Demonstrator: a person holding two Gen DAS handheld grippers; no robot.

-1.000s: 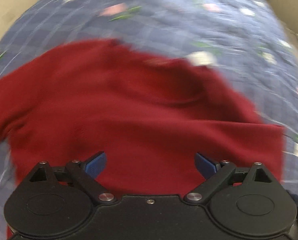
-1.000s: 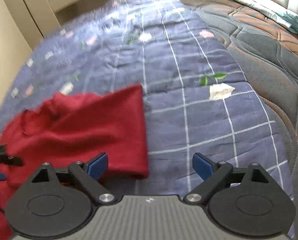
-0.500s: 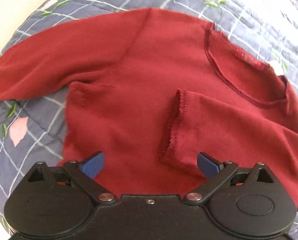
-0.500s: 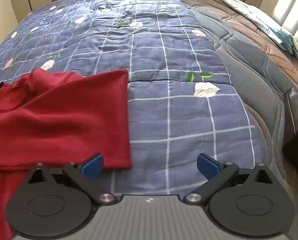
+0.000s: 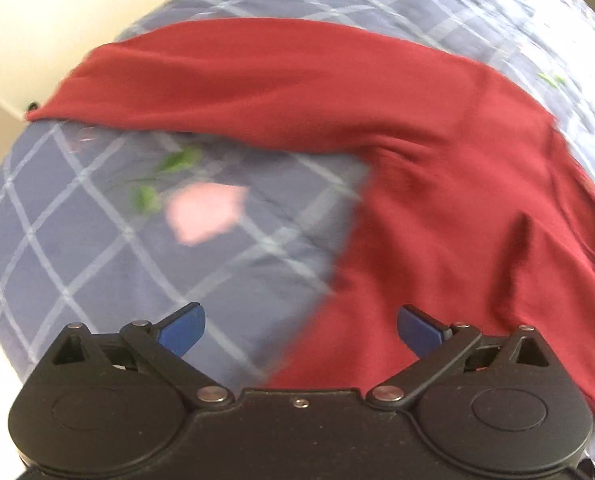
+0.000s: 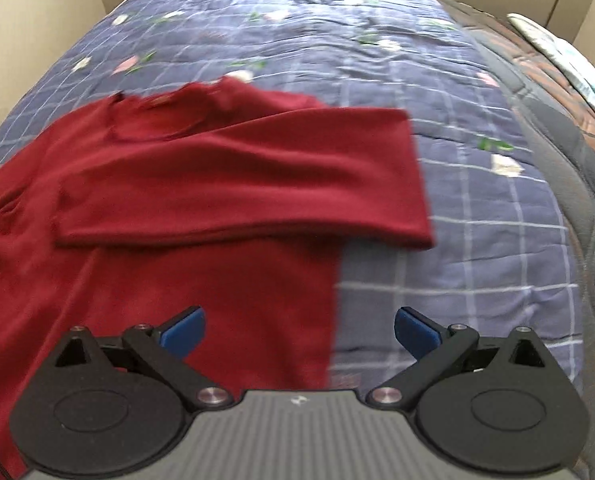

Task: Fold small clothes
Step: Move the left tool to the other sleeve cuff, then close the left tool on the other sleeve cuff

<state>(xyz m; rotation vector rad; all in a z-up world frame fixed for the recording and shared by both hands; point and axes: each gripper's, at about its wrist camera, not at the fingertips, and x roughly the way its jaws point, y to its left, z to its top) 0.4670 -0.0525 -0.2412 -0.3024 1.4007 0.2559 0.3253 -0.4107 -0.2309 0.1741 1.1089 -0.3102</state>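
- The red sweater (image 6: pixel 201 184) lay spread on the blue checked quilt (image 6: pixel 477 240), toward the quilt's left side in the right wrist view, with its neckline (image 6: pixel 157 116) at the far end.
- One sleeve (image 6: pixel 237 184) was folded across the body of the sweater, its cuff end lying on the chest and its fold reaching past the body's right edge onto the quilt.
- In the left wrist view the other sleeve (image 5: pixel 225 84) stretched out flat to the left, away from the body (image 5: pixel 457 240), and its cuff lay at the quilt's edge beside a pale surface (image 5: pixel 37 20) (the picture was blurred, so finer detail could not be told).
- The left gripper (image 5: pixel 299 330) hung above the sweater's side edge, red cloth below its right finger and bare quilt below its left; its jaws stood wide apart, had just been opening, and held nothing.
- The right gripper (image 6: pixel 299 330) was above the sweater's lower right edge, its left finger over red cloth and its right finger over quilt; its jaws were also spread wide, had just been opening, and were empty.
- The quilt showed white grid lines with pink and white flowers (image 5: pixel 205 212) and green leaves (image 5: pixel 177 160).
- Along the right of the right wrist view ran a dark quilted mattress (image 6: pixel 557 128), with a pale patterned pillow (image 6: pixel 569 64) at its far end.
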